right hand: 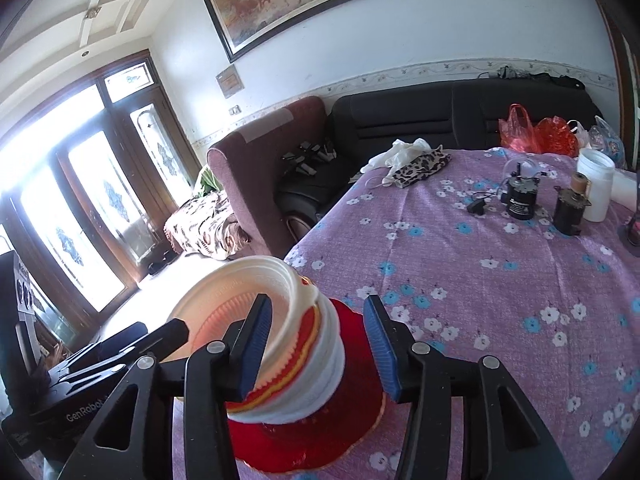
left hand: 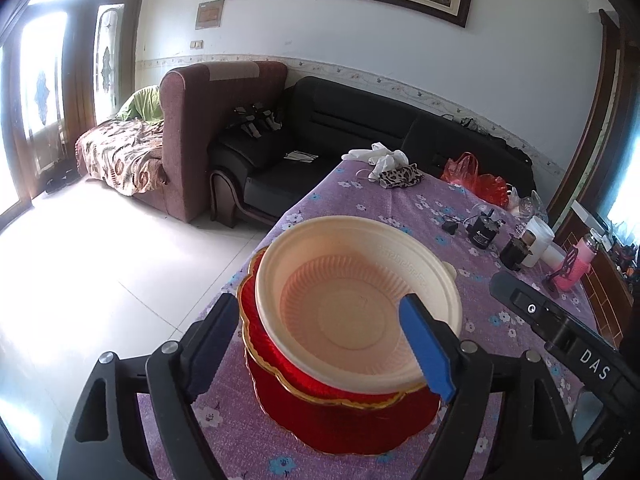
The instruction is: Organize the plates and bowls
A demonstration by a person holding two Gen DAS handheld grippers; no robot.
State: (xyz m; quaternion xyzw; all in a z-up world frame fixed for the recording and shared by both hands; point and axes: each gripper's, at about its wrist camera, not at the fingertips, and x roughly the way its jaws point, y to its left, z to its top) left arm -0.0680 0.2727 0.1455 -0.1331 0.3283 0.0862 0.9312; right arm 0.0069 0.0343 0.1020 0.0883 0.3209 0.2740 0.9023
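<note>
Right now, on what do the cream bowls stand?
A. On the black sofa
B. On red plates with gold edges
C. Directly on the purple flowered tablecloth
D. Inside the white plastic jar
B: in both wrist views the cream bowls sit nested on the red plates with wavy gold edges, and those plates rest on the flowered tablecloth near the table's edge.

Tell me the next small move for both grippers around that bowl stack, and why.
Probably back both grippers away. The left gripper and right gripper stand open with no pad pressing, and the cream bowls already sit nested on the red plates, though tilted; a levelling nudge may follow.
</note>
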